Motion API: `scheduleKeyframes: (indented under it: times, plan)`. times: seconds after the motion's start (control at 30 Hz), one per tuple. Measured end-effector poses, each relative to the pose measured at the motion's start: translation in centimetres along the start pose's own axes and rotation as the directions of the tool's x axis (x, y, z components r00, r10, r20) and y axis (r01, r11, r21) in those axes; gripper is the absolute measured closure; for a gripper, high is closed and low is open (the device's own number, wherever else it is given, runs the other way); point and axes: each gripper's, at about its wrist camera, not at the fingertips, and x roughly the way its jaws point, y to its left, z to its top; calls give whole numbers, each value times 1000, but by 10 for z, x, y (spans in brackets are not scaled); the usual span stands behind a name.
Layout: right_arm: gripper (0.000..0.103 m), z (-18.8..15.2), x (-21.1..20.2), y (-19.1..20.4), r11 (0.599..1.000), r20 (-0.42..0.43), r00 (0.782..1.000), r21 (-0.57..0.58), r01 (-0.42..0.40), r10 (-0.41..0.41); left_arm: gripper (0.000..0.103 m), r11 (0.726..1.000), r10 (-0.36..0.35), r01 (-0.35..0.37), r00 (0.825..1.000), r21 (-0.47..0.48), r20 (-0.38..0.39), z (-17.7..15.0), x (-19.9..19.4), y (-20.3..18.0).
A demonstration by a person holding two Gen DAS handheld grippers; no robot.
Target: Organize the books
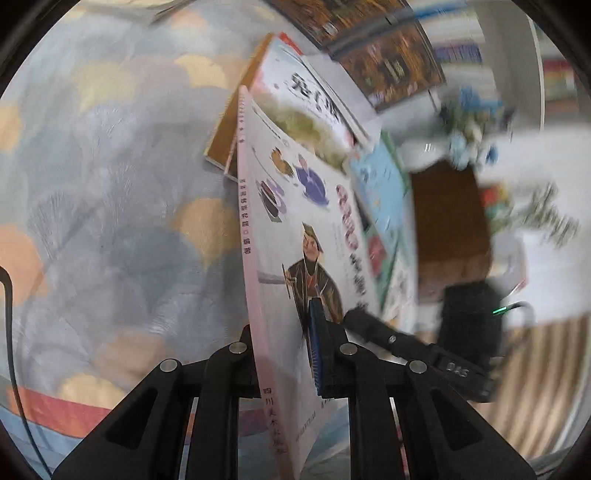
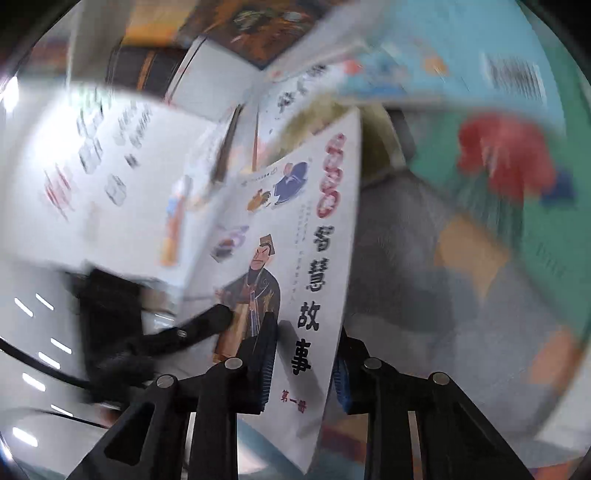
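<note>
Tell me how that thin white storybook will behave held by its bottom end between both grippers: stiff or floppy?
Probably floppy: the storybook looks like a thin softcover, and its spine edge already bows in the left wrist view. Likely light for its size. Its cover looks glossy, so it may slip in the left gripper or the right gripper.

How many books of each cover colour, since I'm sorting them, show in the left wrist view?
White books: 2
Dark brown book: 1
Teal book: 1
Ochre book: 1
Book with cover hidden: 1
Total: 6
</note>
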Motion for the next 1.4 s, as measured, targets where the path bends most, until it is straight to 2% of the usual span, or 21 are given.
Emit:
scheduleKeyframes:
  times: [0.07,0.13,0.23,0.33,0.43,0.53,0.83,0.97,1.17,1.4]
  plan:
    - [76,-3,1,22,991,16,995,-98,95,-94,90,995,62,-63,998,75,9,0,-2,-10]
    - [76,-8,0,31,985,28,993,-123,118,-115,90,986,90,-94,995,137,30,2,-9,-19]
    - [76,-12,-3,42,987,52,993,-115,109,-104,90,975,99,-105,994,196,41,8,-21,-26]
    - [75,-11,-4,66,976,92,986,-151,155,-142,90,963,97,-106,994,247,48,17,-37,-27]
    - [75,-5,-4,96,956,138,973,-207,209,-183,90,960,87,-101,994,261,65,28,-54,-22]
    - [74,8,3,123,950,166,970,-227,215,-180,90,963,57,-80,994,259,95,46,-79,-11]
    - [74,79,72,211,918,208,966,-332,216,-152,89,956,59,-117,975,267,215,135,-153,39]
    - [72,122,113,231,941,177,977,-295,169,-120,89,957,83,-149,963,250,256,173,-167,63]
    - [69,168,162,246,949,153,977,-257,184,-148,89,956,115,-181,955,231,274,226,-163,95]
    - [68,212,205,245,936,126,968,-254,244,-218,89,966,109,-163,961,201,252,270,-139,125]
